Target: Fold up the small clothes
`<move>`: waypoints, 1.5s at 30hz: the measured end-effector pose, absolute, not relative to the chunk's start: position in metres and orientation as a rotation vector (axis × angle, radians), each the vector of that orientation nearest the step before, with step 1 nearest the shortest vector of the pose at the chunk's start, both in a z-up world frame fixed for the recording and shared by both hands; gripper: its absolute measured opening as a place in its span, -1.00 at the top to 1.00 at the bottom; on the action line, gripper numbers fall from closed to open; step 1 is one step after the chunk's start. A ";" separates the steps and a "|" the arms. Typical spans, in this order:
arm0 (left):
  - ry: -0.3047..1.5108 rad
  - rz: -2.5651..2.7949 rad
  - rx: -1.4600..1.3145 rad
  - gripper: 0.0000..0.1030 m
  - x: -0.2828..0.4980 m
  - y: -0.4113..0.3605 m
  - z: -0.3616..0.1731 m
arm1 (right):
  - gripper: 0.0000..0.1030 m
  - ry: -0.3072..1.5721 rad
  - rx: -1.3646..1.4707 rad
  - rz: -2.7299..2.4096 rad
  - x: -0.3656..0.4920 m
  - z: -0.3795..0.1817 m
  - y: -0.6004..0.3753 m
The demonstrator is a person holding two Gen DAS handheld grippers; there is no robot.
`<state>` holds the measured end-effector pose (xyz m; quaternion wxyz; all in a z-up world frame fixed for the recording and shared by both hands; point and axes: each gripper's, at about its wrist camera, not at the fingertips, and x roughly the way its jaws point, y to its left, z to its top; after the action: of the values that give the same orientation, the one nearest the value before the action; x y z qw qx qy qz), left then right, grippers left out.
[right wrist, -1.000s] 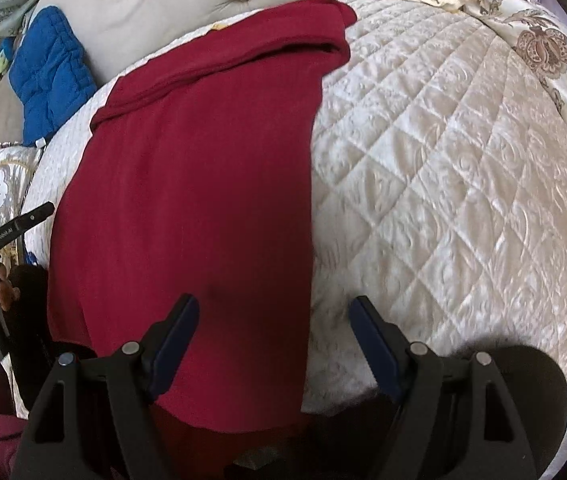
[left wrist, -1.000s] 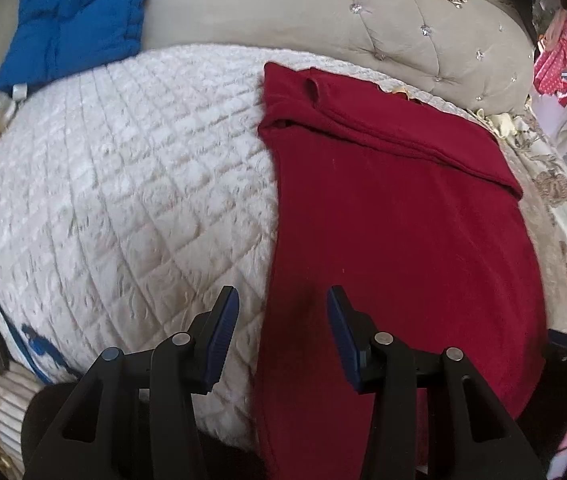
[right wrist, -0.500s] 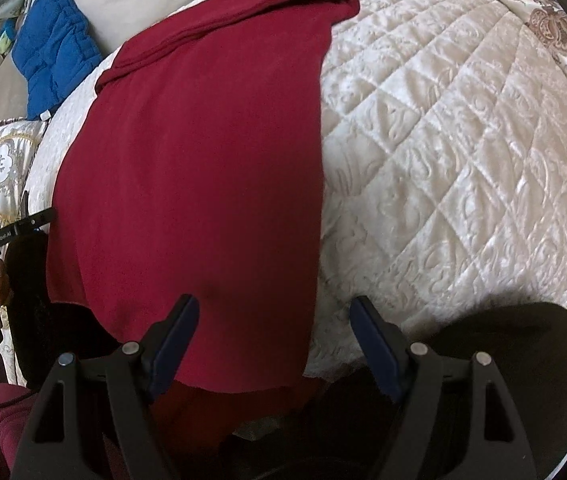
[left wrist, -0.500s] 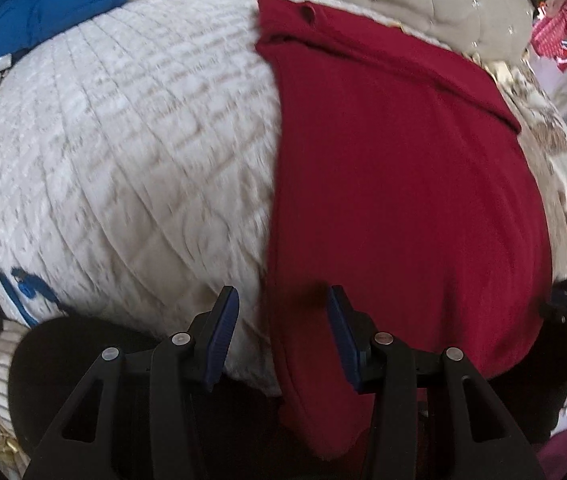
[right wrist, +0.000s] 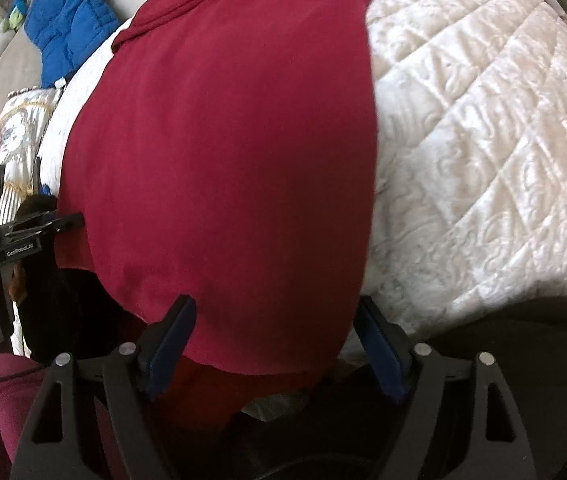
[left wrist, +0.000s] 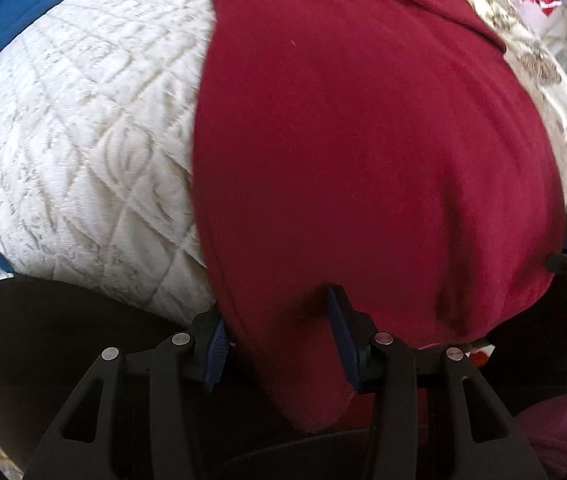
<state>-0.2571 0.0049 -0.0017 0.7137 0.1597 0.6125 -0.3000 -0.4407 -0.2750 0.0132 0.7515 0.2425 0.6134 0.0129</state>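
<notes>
Left wrist view: low at near edge of bed, looking forward along left gripper [left wrist: 279,340] fingers, close over near-left corner of dark red garment [left wrist: 363,140]; right wrist view: same low stance at near-right corner, looking forward along right gripper [right wrist: 279,344]; both face far end of white quilted bedspread [right wrist: 483,120]; shared: whole garment, bedspread, blue quilted item [right wrist: 67,20]; each view catches other gripper at its frame edge.

A cream quilted bedspread [left wrist: 83,152] covers the bed, a blue padded cushion [right wrist: 69,28] beyond it.
</notes>
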 end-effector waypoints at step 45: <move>1.049 -0.687 -0.390 1.00 -0.008 -0.055 0.095 | 0.78 0.755 0.712 -0.101 -0.256 0.114 -0.438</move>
<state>-0.0078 -0.0555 0.0948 0.7920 -0.1812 0.4876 -0.3195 -0.2562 -0.4380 0.1139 0.8672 0.3401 0.3607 -0.0480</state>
